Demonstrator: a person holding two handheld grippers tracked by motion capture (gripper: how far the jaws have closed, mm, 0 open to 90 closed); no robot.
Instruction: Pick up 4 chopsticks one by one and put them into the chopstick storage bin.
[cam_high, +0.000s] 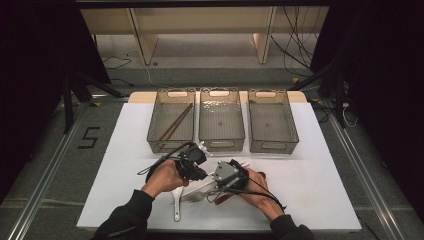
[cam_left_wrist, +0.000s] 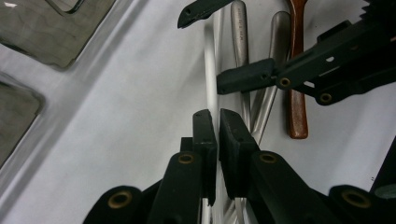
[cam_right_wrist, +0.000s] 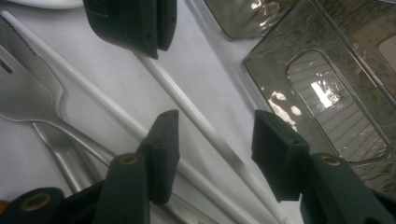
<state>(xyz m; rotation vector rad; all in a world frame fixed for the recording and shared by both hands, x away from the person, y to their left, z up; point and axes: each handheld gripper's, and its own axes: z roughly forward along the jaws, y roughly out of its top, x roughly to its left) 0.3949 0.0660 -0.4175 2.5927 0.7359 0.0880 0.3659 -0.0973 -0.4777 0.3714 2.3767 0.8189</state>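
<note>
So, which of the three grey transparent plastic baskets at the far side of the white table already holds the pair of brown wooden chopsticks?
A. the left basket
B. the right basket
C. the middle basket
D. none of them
A: in the high view the pair of brown wooden chopsticks lies slanted inside the left grey transparent plastic basket, while the middle basket and the right basket hold no chopsticks.

Both forearms, in dark sleeves, enter from the table's near edge and converge near its middle. The left hand (cam_high: 162, 177) carries the left gripper (cam_high: 200, 148), which points toward the far edge; its jaws are clamped nearly together on a thin white rod (cam_left_wrist: 211, 74). The right hand (cam_high: 255, 192) carries the right gripper (cam_high: 212, 184), which points leftward; its jaws stand apart, straddling the rod without pressing it.
</note>
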